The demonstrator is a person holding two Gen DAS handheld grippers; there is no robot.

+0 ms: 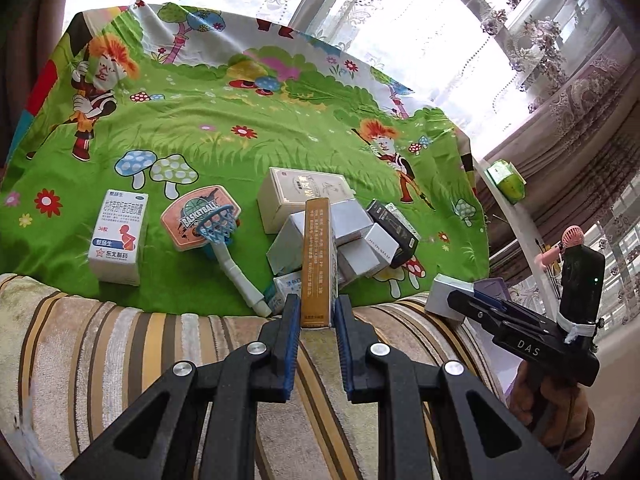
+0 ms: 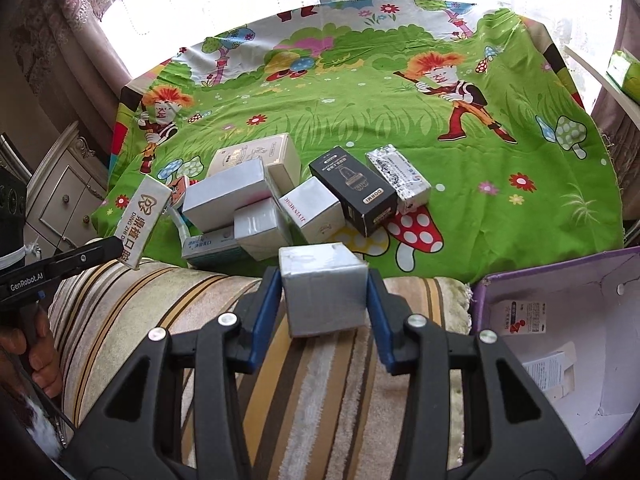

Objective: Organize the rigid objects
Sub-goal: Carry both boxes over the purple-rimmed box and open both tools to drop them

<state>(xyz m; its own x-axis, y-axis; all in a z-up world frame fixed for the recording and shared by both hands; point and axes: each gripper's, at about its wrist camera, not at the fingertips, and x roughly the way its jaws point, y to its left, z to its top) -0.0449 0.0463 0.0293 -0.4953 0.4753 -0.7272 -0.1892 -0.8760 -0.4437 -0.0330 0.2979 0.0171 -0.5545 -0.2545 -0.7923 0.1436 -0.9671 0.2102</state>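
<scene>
We hold a long, narrow gold-brown cardboard carton point(image 1: 318, 260) clamped end-on between the blue pads of the left gripper point(image 1: 317, 312), lifted above the striped plush sofa edge point(image 1: 140, 344). The right gripper point(image 2: 324, 292) squeezes a small silver-grey cardboard box point(image 2: 323, 286) between its own blue pads, raised over the same striped cushion. Behind both lies the heap left to sort: several white and silver cartons point(image 2: 228, 194), a black rectangular box with a printed product picture point(image 2: 354, 186) and a foil-wrapped white packet point(image 2: 398, 176), all tumbled together on a bright green cartoon-print cloth point(image 2: 360, 100). Farther left on the cloth, the left view shows a white medicine box standing upright point(image 1: 120, 236) and a toy basketball hoop with an orange backboard point(image 1: 202, 222). At the right, just beside the cushion, an open purple-edged cardboard box point(image 2: 560, 276) holds a few paper items.
</scene>
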